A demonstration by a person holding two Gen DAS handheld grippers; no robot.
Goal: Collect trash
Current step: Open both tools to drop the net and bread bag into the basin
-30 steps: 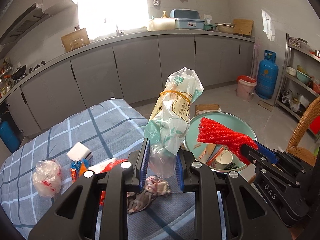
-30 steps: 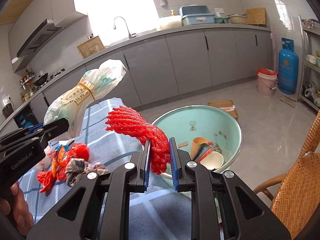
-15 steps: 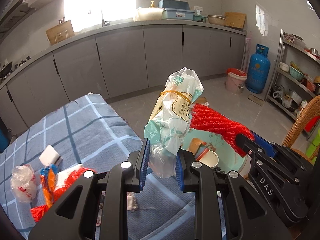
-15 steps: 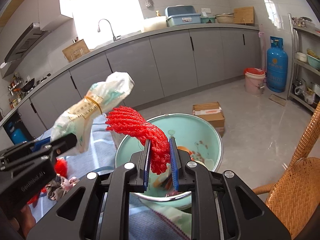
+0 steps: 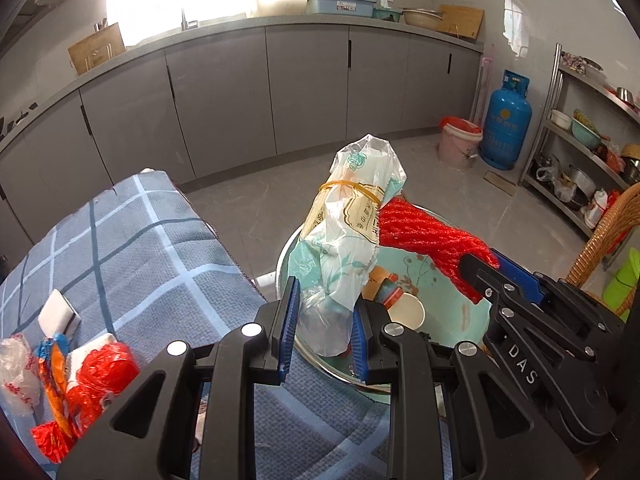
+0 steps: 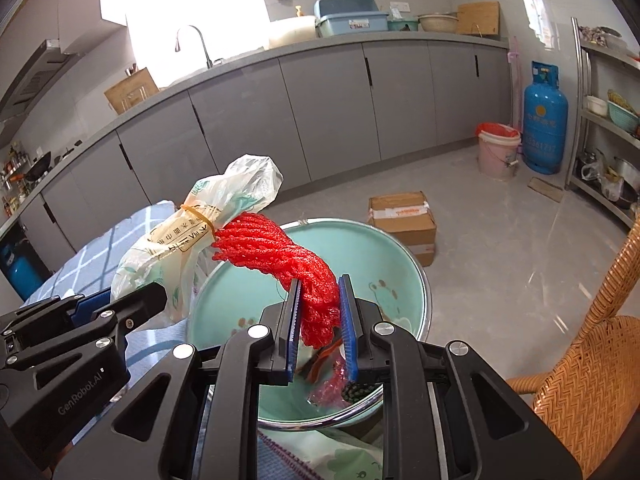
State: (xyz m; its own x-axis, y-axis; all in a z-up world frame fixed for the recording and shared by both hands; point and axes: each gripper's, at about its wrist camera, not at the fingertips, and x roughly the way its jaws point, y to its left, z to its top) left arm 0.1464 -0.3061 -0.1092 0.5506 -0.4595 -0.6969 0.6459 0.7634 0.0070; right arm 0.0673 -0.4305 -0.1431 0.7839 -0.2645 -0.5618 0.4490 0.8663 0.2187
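My left gripper (image 5: 323, 316) is shut on a crumpled plastic bag (image 5: 348, 224) bound with a rubber band, held upright over the near rim of a teal basin (image 5: 448, 276). My right gripper (image 6: 319, 314) is shut on a red foam net (image 6: 280, 256), held over the same basin (image 6: 376, 256). The bag (image 6: 192, 236) and the net (image 5: 428, 240) touch each other. The basin holds a paper cup (image 5: 406, 310) and other scraps. More trash lies on the checked tablecloth: a red bag (image 5: 96, 376), an orange wrapper (image 5: 54, 364), a clear bag (image 5: 16, 376), a white sponge (image 5: 60, 312).
The table with the blue checked cloth (image 5: 152, 256) is at left; the basin sits off its right edge. A cardboard box (image 6: 402, 216) lies on the floor behind. A wicker chair (image 6: 592, 364) stands at right. A gas cylinder (image 6: 544, 120) and pink bucket (image 6: 498, 148) stand by the cabinets.
Both grippers have moved right from above the table to over the basin, still holding the bag and the net. The two items have come together and now touch.
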